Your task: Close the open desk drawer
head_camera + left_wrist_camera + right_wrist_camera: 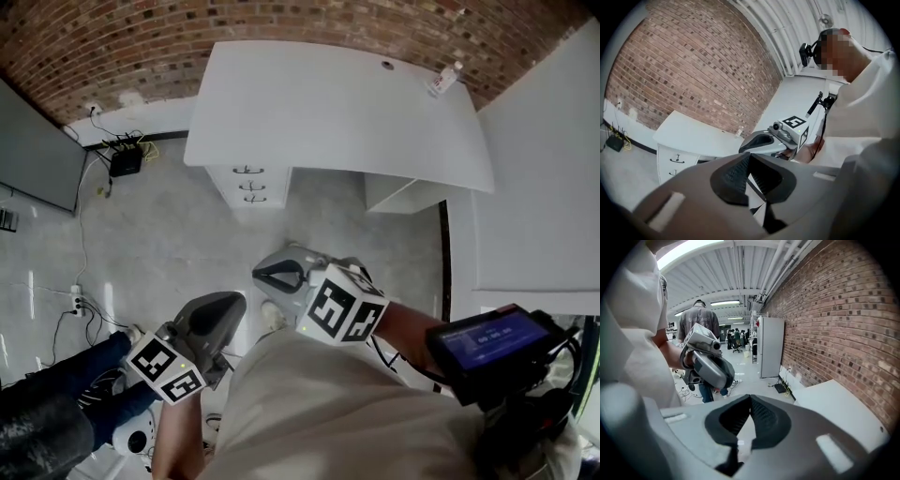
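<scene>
The white counter stood against the brick wall, well apart from both tongs. Under its left end sat the drawers, three white fronts one above the other, each with a small dark handle. They were far off and small. The fronts looked lined up, and it was hard to tell if any of them stuck out. What was inside them was hidden. In the left gripper view only two of the fronts showed, and the rest was cut off behind the grey body of the tongs.

A little bottle was on the counter near its back right corner. It was too small to tell what was in it, or if it stood straight.

The left tongs were pressed together at the tips, with nothing between them. The right tongs were pressed together too, and held nothing. Both were up in the air, close to the person's body, over the grey floor.

A black box with wires sat on the floor by the wall, left of the counter.
</scene>
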A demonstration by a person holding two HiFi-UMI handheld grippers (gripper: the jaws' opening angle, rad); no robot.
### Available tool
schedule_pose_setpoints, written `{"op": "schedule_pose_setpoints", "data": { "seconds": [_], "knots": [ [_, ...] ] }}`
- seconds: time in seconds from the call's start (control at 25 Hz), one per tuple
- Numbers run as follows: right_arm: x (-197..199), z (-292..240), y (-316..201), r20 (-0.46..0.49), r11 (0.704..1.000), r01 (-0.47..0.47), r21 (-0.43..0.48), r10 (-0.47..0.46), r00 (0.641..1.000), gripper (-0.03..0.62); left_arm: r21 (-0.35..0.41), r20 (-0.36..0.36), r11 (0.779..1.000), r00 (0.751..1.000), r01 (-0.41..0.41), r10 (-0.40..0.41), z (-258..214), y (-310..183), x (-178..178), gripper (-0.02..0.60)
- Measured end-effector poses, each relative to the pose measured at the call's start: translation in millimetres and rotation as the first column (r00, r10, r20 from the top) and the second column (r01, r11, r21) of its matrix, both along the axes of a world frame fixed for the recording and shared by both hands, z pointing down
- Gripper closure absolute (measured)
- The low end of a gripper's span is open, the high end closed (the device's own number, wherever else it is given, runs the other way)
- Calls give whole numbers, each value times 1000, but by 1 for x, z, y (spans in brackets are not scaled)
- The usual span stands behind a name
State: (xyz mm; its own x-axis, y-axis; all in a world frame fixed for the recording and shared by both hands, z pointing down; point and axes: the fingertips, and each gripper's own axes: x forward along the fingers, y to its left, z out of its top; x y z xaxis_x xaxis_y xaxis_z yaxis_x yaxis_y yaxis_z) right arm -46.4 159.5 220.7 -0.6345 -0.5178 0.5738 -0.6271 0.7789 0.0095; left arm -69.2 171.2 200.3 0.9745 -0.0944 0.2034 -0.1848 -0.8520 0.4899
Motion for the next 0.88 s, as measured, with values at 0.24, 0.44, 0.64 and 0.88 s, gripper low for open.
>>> {"op": "schedule_pose_setpoints", "data": {
  "seconds": [0.24, 0.44, 0.64, 0.88],
  "knots": [
    [-2, -7, 11, -6, 1000, 3, 25, -3, 1000, 591, 32, 17, 999, 1000, -15, 15, -6, 16, -3, 577],
    [-2, -17, 19, -11, 999, 0, 45, 0, 1000, 591, 42, 11, 998, 999, -37, 37, -17, 25, 0, 577],
    [-9, -24, 25, -25, 998, 12, 61, -11, 1000, 591, 57, 16, 997, 999, -48, 48, -23, 31, -2, 577],
    [-8, -28, 30, -48, 995, 28, 92, -24, 999, 591, 45, 29, 998, 998, -52, 51, -17, 39, 3, 577]
  ]
}}
